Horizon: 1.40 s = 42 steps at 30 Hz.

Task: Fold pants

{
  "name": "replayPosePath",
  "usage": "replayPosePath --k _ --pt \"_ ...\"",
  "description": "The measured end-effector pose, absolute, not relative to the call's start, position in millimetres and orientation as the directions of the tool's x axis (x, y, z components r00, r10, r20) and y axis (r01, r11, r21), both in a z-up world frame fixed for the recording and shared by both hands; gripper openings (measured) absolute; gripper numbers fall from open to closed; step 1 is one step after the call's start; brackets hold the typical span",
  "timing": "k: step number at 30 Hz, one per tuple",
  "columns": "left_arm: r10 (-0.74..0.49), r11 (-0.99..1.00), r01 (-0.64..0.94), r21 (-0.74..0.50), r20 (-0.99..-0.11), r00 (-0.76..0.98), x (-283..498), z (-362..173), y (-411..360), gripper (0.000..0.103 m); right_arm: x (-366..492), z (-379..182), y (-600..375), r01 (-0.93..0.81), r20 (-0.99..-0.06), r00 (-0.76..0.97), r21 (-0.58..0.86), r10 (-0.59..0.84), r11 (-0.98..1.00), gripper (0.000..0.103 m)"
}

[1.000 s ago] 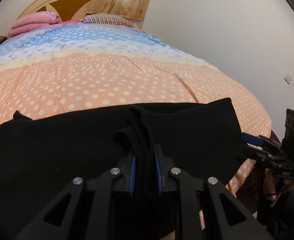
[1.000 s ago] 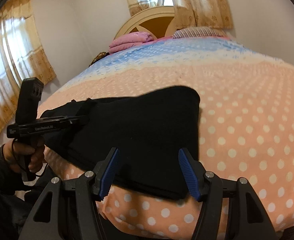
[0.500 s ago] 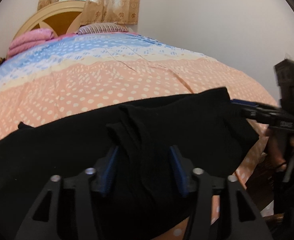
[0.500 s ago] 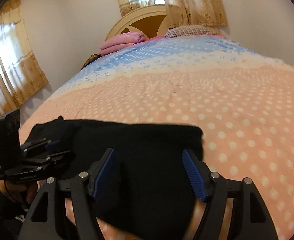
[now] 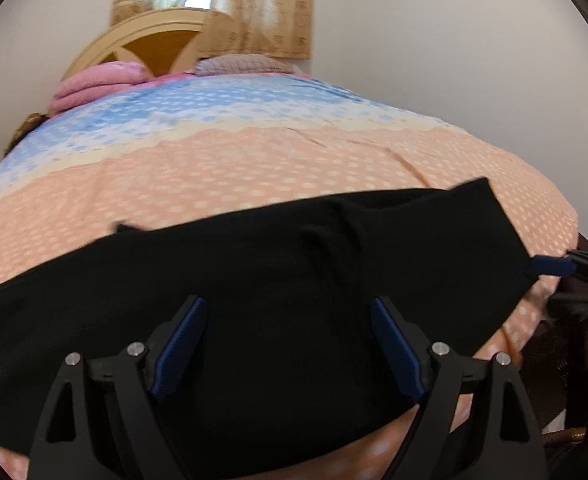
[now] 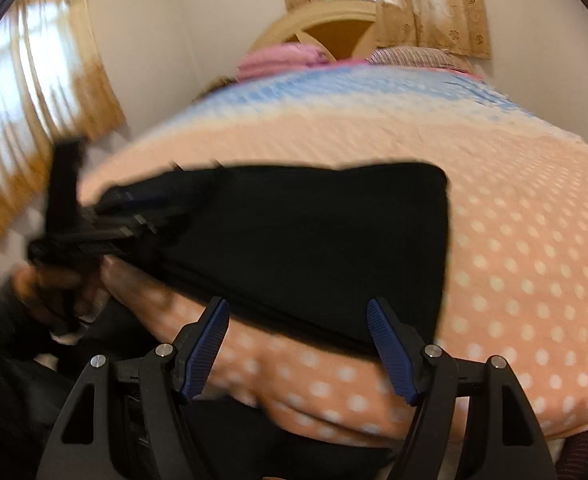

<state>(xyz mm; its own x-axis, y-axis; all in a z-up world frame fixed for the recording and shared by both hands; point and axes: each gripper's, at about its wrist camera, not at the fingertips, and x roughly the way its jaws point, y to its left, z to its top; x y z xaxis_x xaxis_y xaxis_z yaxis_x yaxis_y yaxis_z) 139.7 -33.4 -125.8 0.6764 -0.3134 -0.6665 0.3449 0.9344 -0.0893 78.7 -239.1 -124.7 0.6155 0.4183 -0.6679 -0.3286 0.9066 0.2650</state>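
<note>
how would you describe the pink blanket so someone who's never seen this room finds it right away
Look at the bed and follow its dotted peach-and-blue cover up to the rounded wooden headboard. The pink blanket lies folded at its foot, left of the striped pillow. It is the only plain pink, rolled-looking bundle there.

The place was a bedroom in a home, filled mostly by a wide bed (image 5: 294,168) whose cover was peach with white dots near the foot and blue and cream toward the head. At the head stood a curved cream and wood headboard (image 5: 142,40), with a folded pink blanket (image 5: 94,84) and a striped pillow (image 5: 238,64) lying against it. Tan patterned curtains (image 5: 254,12) hung over a bright window behind the bed, more curtains (image 6: 34,92) covered a side window, and the walls (image 5: 453,40) were plain white.
</note>
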Motion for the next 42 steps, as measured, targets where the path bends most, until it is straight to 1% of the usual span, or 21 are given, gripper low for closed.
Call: replayPosePath --k 1,4,8,10,12,13,14,16,18,21,24,27,29,30,31,32,35,39,40,41,42 --pt "-0.297 0.943 0.320 -0.092 -0.665 0.685 140.1 -125.2 -22.3 0.090 81.9 -122.3 -234.2 -0.335 -0.658 0.619 0.272 0.428 0.902 0.073" --pt "-0.226 0.970 0.224 -0.091 -0.674 0.704 140.8 -126.6 23.0 0.090 99.3 -121.3 -209.4 -0.363 -0.646 0.610 0.287 0.458 0.887 0.073" --pt "-0.096 0.995 0.085 -0.050 -0.678 0.728 138.0 -125.1 84.0 0.090 124.5 -127.0 -162.5 -0.450 -0.632 0.567 0.300 0.528 0.841 0.073" --pt "-0.030 0.999 0.013 -0.029 -0.680 0.733 135.5 -124.1 115.0 0.090 129.3 -132.8 -139.6 -0.499 -0.635 0.522 0.313 0.569 0.808 0.073" --pt "0.037 0.998 -0.061 -0.012 -0.680 0.732 133.4 -125.4 144.1 0.090 136.9 -147.0 -114.5 -0.543 -0.670 0.439 0.333 0.598 0.771 0.073" --pt "0.067 0.995 -0.098 -0.008 -0.680 0.730 133.1 -126.7 158.5 0.090 138.2 -158.1 -104.0 -0.549 -0.706 0.398 0.328 0.586 0.768 0.073" --pt "0.102 0.990 -0.143 -0.003 -0.680 0.726 133.1 -129.0 172.7 0.090 136.0 -163.3 -96.0 -0.550 -0.713 0.433 0.276 0.551 0.788 0.073" --pt "0.143 0.978 -0.207 -0.013 -0.682 0.717 133.1 -133.4 197.1 0.090 127.5 -162.1 -87.7 -0.574 -0.713 0.463 0.211 0.526 0.791 0.077" --pt "0.149 0.966 -0.253 -0.052 -0.690 0.709 134.1 -140.4 217.7 0.090 120.8 -157.2 -88.6 -0.595 -0.712 0.459 0.198 0.531 0.779 0.077" --pt "0.116 0.955 -0.273 -0.113 -0.706 0.699 137.7 -151.4 232.0 0.090 114.9 -150.4 -104.1 -0.595 -0.677 0.456 0.252 0.578 0.763 0.077" --pt "0.077 0.949 -0.268 -0.163 -0.706 0.704 138.3 -158.3 233.4 0.090 115.0 -147.9 -114.8 -0.556 -0.649 0.499 0.267 0.574 0.787 0.077" --pt "0.055 0.939 -0.276 -0.204 -0.704 0.708 141.5 -161.8 234.9 0.088 121.5 -145.9 -133.0 -0.503 -0.626 0.524 0.319 0.577 0.803 0.077" --pt "0.044 0.944 -0.259 -0.204 -0.700 0.713 141.7 -160.7 231.1 0.074 120.5 -146.3 -142.0 -0.473 -0.614 0.536 0.351 0.580 0.808 0.077" --pt "0.035 0.949 -0.244 -0.201 -0.700 0.713 141.6 -159.3 228.7 0.071 120.8 -147.0 -144.0 -0.465 -0.612 0.539 0.358 0.579 0.810 0.077" --pt "0.028 0.951 -0.234 -0.200 -0.701 0.713 141.1 -157.6 227.8 0.063 121.1 -148.0 -145.2 -0.457 -0.612 0.541 0.362 0.577 0.813 0.077" --pt "0.019 0.954 -0.224 -0.201 -0.702 0.712 143.1 -156.6 226.1 0.057 120.2 -148.4 -145.9 -0.454 -0.614 0.541 0.362 0.575 0.814 0.077" --pt "0.034 0.955 -0.231 -0.184 -0.710 0.704 144.7 -156.2 222.8 0.057 118.9 -152.6 -144.5 -0.454 -0.621 0.533 0.364 0.575 0.813 0.077" --pt "0.011 0.952 -0.223 -0.210 -0.705 0.709 145.1 -158.9 228.3 0.057 116.8 -155.4 -141.1 -0.465 -0.625 0.527 0.355 0.576 0.811 0.077" --pt "0.012 0.953 -0.222 -0.208 -0.704 0.710 144.2 -157.4 227.7 0.051 116.5 -155.0 -140.1 -0.467 -0.626 0.528 0.352 0.575 0.812 0.077" --pt "0.013 0.953 -0.222 -0.206 -0.704 0.710 142.0 -155.0 227.2 0.040 116.1 -154.7 -139.9 -0.467 -0.625 0.530 0.350 0.573 0.812 0.077" --pt "0.019 0.953 -0.225 -0.201 -0.704 0.710 138.2 -151.9 226.5 0.036 115.9 -154.5 -140.1 -0.467 -0.623 0.531 0.351 0.574 0.812 0.077"
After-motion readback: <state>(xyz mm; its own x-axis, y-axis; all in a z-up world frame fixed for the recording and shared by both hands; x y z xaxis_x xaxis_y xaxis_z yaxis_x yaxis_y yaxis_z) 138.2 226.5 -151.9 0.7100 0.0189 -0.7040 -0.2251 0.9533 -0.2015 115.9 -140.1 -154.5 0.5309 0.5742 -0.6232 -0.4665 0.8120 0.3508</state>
